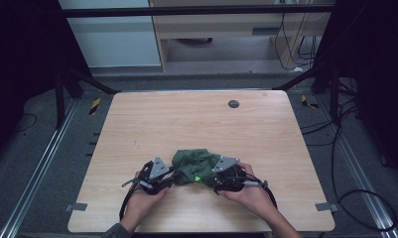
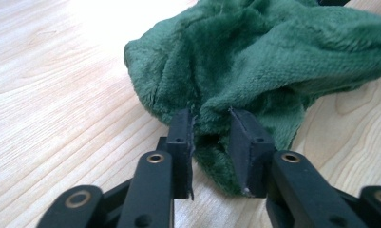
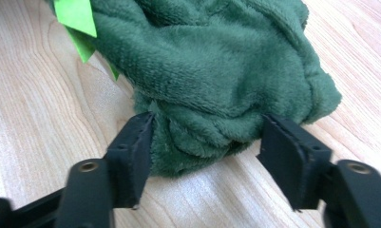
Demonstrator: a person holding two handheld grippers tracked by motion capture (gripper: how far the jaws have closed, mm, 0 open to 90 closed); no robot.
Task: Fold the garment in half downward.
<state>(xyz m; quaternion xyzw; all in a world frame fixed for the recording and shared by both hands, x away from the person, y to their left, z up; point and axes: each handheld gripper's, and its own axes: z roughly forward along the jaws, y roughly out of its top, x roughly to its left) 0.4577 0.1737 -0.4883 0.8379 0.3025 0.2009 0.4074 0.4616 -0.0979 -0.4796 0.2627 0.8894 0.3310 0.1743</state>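
Both claws flank the green cloth (image 1: 194,166): left claw (image 2: 212,130) seemingly pinching, right claw (image 3: 207,137) wide.

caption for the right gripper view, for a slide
Right tongs open around a bunched green cloth on the wooden table.

The surface (image 1: 196,124) lies open far, left and right; a crumpled green cloth (image 1: 194,166) blocks the near middle.
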